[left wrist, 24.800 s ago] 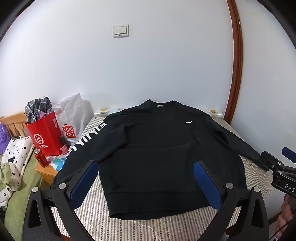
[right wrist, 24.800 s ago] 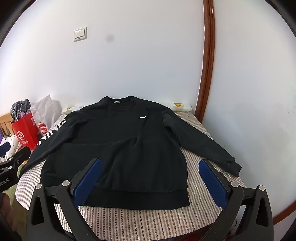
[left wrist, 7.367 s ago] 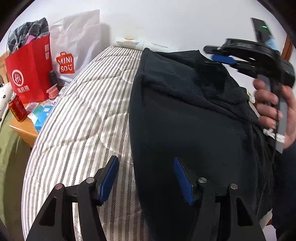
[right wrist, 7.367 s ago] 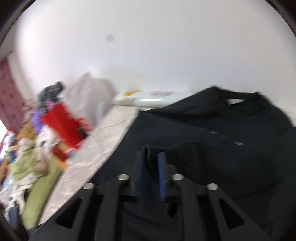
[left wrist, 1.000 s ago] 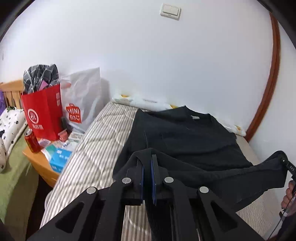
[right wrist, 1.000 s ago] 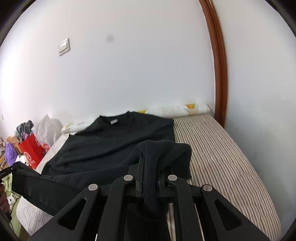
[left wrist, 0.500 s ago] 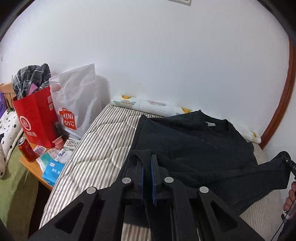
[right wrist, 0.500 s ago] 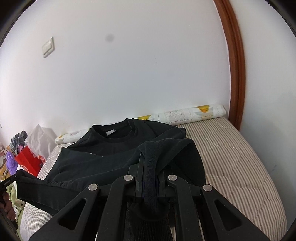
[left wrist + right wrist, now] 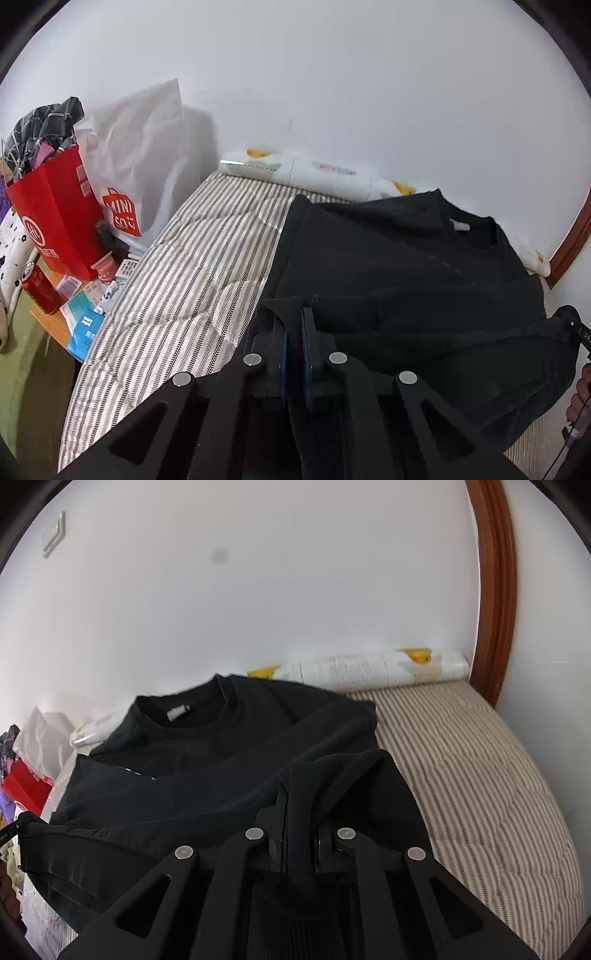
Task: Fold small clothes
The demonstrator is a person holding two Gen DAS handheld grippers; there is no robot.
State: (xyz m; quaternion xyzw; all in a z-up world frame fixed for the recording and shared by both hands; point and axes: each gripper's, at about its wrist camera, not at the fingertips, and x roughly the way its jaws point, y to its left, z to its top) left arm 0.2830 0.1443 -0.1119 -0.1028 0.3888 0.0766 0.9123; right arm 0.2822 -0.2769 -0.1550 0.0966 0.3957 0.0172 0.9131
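Note:
A black sweatshirt (image 9: 406,266) lies on the striped bed (image 9: 192,266), sleeves folded in and collar toward the wall. Its hem end is lifted and doubled over the body. My left gripper (image 9: 293,314) is shut on the hem's left corner. In the right wrist view, my right gripper (image 9: 299,794) pinches a thick fold of the sweatshirt (image 9: 207,760) at the hem's right corner; its jaws are starting to open with the cloth still pressed between them. Each gripper shows at the edge of the other's view, the right gripper (image 9: 576,328) and the left gripper (image 9: 14,827).
Left of the bed stand a red paper bag (image 9: 55,221) and a white shopping bag (image 9: 140,166). Below them a small wooden table carries a red can (image 9: 37,288) and packets. A white roll (image 9: 314,173) lies along the wall. A brown door frame (image 9: 495,590) rises right of the bed (image 9: 480,775).
Both grippers have carried the hem forward toward the collar and lower, so the raised fold now hangs close over the sweatshirt's body.

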